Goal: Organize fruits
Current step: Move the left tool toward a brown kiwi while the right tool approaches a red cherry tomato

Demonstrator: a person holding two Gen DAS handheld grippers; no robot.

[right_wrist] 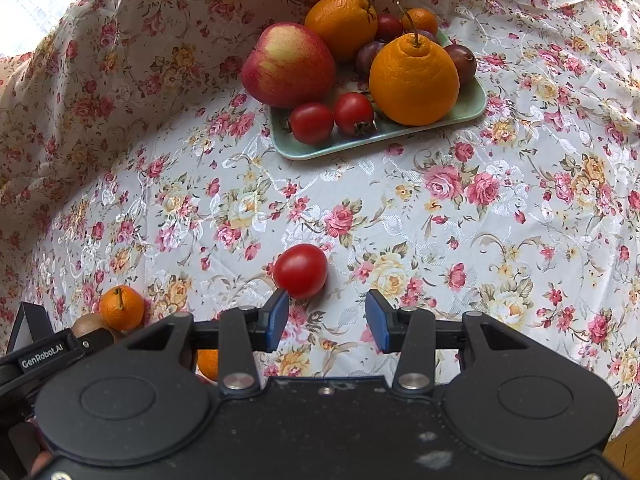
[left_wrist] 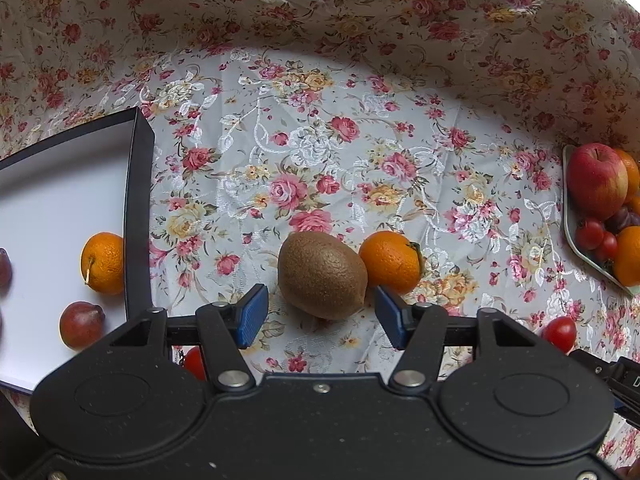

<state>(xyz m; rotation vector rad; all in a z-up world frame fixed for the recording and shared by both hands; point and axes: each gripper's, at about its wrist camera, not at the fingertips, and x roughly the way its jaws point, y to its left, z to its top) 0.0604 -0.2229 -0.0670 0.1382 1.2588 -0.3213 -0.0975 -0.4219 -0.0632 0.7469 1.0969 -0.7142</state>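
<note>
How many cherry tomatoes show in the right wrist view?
3: two cherry tomatoes at the front of the green tray, one loose on the cloth just ahead of the right gripper. Others may be hidden.

A floral tablecloth (right_wrist: 460, 208) carries a green tray (right_wrist: 472, 108), a kiwi (left_wrist: 322, 276) and a tomato (right_wrist: 300, 271).

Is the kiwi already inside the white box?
No, the kiwi lies on the floral cloth outside the white box, just ahead of the open left gripper.
</note>
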